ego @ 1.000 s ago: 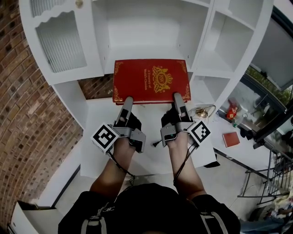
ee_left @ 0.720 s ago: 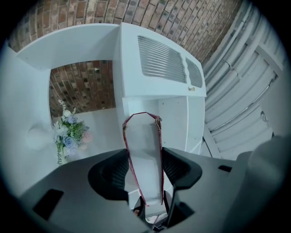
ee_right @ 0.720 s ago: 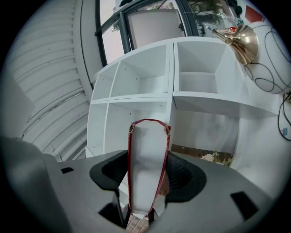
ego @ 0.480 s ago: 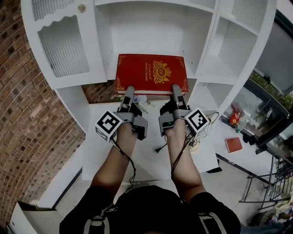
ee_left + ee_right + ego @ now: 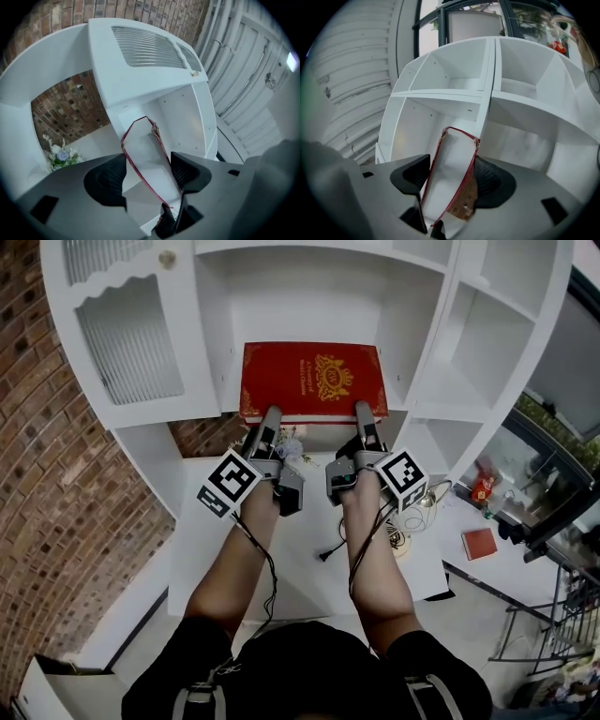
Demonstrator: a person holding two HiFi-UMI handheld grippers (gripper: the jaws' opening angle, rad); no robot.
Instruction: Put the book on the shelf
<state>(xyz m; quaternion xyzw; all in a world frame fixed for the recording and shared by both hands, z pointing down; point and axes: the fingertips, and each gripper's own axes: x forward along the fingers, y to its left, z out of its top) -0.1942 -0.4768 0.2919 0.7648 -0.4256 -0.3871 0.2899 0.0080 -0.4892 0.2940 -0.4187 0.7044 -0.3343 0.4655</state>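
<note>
**Nearly shelved: grip loosening on the book's front edge**

Broadly, the white wooden shelf unit (image 5: 309, 296) fills the head view. The red hardback book with gold ornament (image 5: 312, 381) lies flat in its central compartment, cover up and near edge at the front lip.

The left gripper (image 5: 269, 418) and right gripper (image 5: 364, 413) each straddle that near edge. Both sets of jaws are opening, with the book's page block between them and the pads no longer clamped on it.

The main risk seems to be a pad or lower jaw catching a cover on the way out, dragging the book forward off the lip.

A small sprig of white and blue artificial flowers (image 5: 289, 448) lies on the surface below, near the left gripper.

I cannot tell how much of the book overhangs the lip. The gold title is too small to read.
</note>
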